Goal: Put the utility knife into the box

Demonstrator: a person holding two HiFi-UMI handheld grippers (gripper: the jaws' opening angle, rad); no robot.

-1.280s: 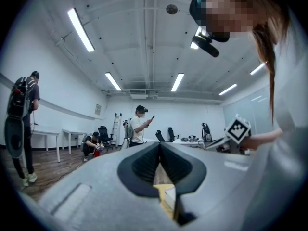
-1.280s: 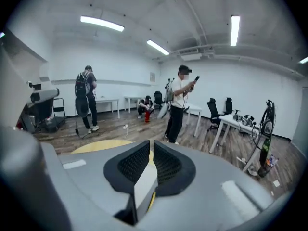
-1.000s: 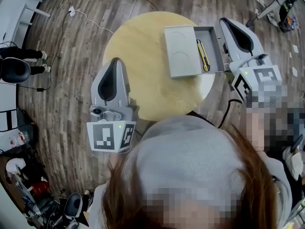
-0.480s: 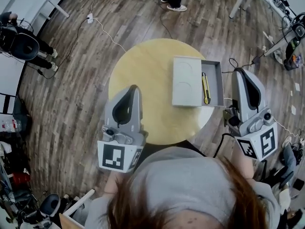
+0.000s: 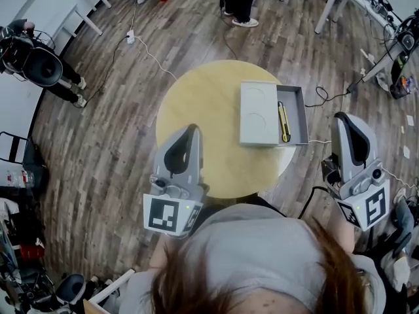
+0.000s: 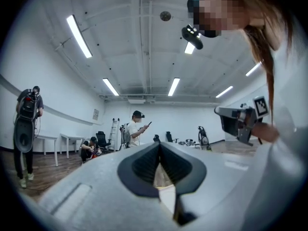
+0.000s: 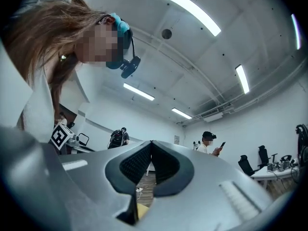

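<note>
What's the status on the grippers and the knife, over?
Shut and empty: left gripper, right gripper. Utility knife lying inside the open box on the round table. Nothing blocking.

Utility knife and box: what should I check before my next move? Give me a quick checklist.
1. Yellow utility knife inside the open grey box: ok, it lies along the uncovered compartment.
2. Left claw empty: ok, jaws together, nothing between them.
3. Right claw empty: ok, jaws together, nothing between them.
4. Claws clear of the box: ok, both are apart from it.
5. Flat grey lid covering the knife: not ok, it sits over the left part only.
</note>
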